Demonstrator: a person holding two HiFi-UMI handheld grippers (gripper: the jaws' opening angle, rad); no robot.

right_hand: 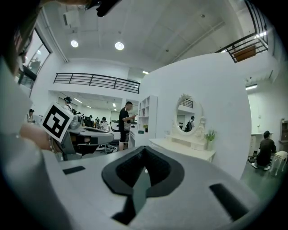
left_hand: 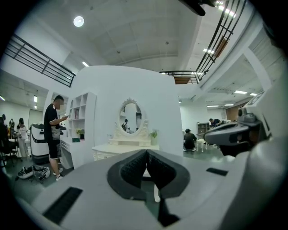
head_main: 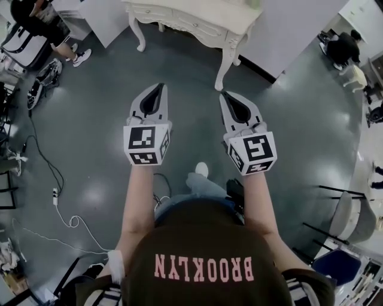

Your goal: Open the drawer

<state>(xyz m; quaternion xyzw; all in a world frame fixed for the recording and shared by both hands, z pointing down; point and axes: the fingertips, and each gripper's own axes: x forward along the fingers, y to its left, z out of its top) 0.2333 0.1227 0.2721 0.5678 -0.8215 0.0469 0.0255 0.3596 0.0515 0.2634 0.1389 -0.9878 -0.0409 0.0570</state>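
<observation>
Short of the white table [head_main: 197, 11], over the grey floor [head_main: 90, 119], the left hand-held gripper [head_main: 160, 88] and the right hand-held gripper [head_main: 223, 94] are held side by side, both pointed at the table and well apart from it. Each pair of jaws is pressed together with nothing between. The drawer [head_main: 200, 27] is set in the table's front, beneath the top, and is seen pushed in. An oval mirror [left_hand: 131, 117] is stood on the table.
</observation>
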